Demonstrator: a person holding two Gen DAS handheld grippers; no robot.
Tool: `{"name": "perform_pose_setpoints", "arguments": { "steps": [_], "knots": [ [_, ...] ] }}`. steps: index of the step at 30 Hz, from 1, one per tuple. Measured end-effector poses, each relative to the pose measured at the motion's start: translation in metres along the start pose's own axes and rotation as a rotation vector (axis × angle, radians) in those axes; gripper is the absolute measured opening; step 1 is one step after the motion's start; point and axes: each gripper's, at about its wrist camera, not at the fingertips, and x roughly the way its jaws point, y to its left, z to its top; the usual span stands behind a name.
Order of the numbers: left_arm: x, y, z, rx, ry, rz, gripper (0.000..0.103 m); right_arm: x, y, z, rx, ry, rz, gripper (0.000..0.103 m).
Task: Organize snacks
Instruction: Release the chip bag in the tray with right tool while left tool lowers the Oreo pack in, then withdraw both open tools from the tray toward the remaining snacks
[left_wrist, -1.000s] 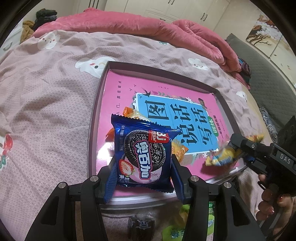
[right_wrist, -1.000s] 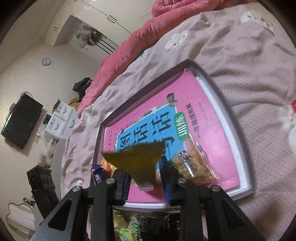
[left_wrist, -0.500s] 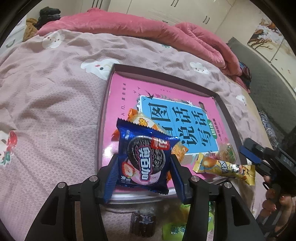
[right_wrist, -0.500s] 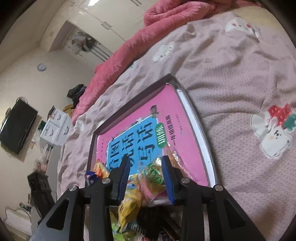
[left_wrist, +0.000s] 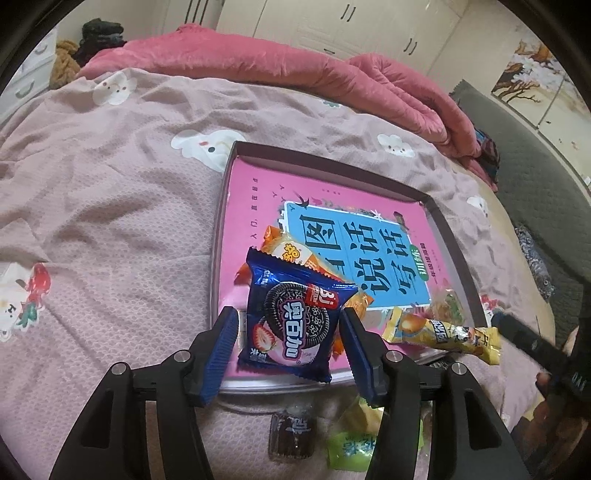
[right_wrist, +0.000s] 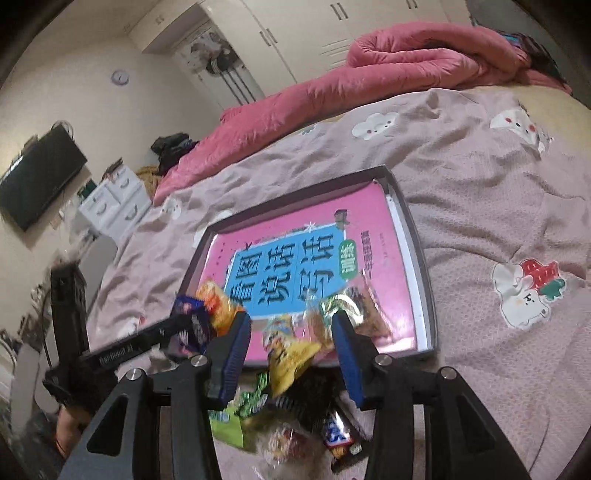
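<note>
A shallow grey tray (left_wrist: 447, 236) with a pink and blue book in it lies on the bed. My left gripper (left_wrist: 288, 343) has its jaws apart; the blue cookie pack (left_wrist: 291, 321) sits between them at the tray's near edge, with gaps to both pads. An orange snack pack (left_wrist: 291, 254) lies behind it. A yellow snack pack (left_wrist: 443, 334) lies over the tray's near right rim. My right gripper (right_wrist: 290, 345) is open and empty just above that yellow pack (right_wrist: 290, 360). A clear snack bag (right_wrist: 354, 310) lies beside it in the tray (right_wrist: 413, 240).
Several loose snacks lie on the pink sheet in front of the tray: a dark candy (left_wrist: 293, 435), a green pack (left_wrist: 351, 448), and a heap (right_wrist: 295, 432) under my right gripper. A rolled pink quilt (left_wrist: 295, 77) lies at the bed's far side.
My right gripper let go of the yellow pack at the tray's near right rim and pulled back. My left gripper opened, and the blue cookie pack now rests on the tray's near edge.
</note>
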Motion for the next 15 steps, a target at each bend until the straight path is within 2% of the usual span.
{"name": "perform_pose_setpoints", "arguments": {
  "steps": [4, 11, 15],
  "knots": [
    [-0.004, 0.000, -0.002, 0.002, -0.001, -0.003, 0.059, 0.008, 0.005, -0.009, -0.063, 0.040, -0.066, 0.045],
    [-0.008, -0.001, -0.005, 0.012, -0.003, 0.008, 0.059, 0.017, -0.004, -0.011, -0.053, 0.045, -0.103, 0.045],
    [-0.011, -0.004, -0.006, 0.026, -0.010, 0.016, 0.068, 0.022, -0.008, -0.011, -0.051, 0.047, -0.134, 0.045]
  ]
}}
